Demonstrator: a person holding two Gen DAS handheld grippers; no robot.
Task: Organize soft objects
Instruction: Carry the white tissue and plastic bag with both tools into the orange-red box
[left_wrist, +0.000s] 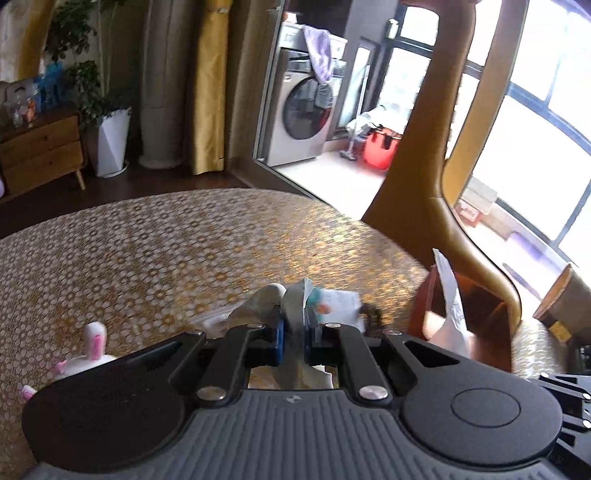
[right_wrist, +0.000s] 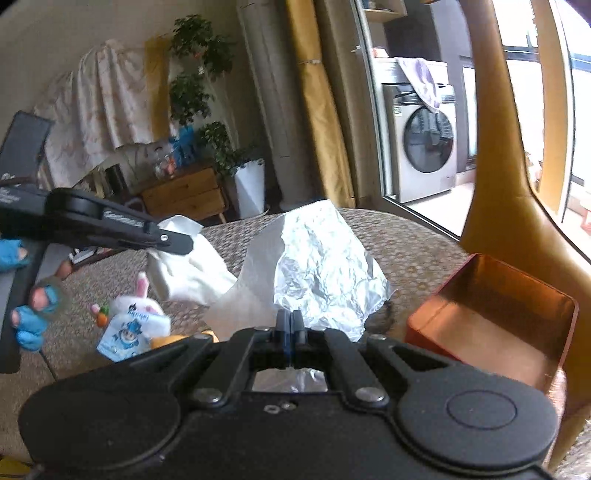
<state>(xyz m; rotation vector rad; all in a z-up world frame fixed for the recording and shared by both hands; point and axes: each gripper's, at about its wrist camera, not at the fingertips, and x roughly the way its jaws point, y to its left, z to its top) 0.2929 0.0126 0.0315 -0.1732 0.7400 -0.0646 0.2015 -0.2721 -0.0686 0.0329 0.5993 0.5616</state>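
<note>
My left gripper (left_wrist: 295, 334) is shut on a white tissue (left_wrist: 293, 306), held above the patterned table. In the right wrist view the left gripper (right_wrist: 177, 242) shows at left with the same tissue (right_wrist: 192, 266) hanging from it. My right gripper (right_wrist: 290, 328) is shut on a crumpled white tissue (right_wrist: 314, 262) that stands up in front of it. A white plush rabbit (right_wrist: 138, 308) with pink ears lies on the table at left; it also shows in the left wrist view (left_wrist: 92, 350). An orange-red box (right_wrist: 495, 314) stands open at right.
The round table has a gold patterned cloth (left_wrist: 184, 251). A tan chair back (left_wrist: 424, 155) rises behind the box (left_wrist: 461, 295). A blue packet (right_wrist: 122, 338) lies by the rabbit. The person's blue-gloved hand (right_wrist: 33, 314) is at far left.
</note>
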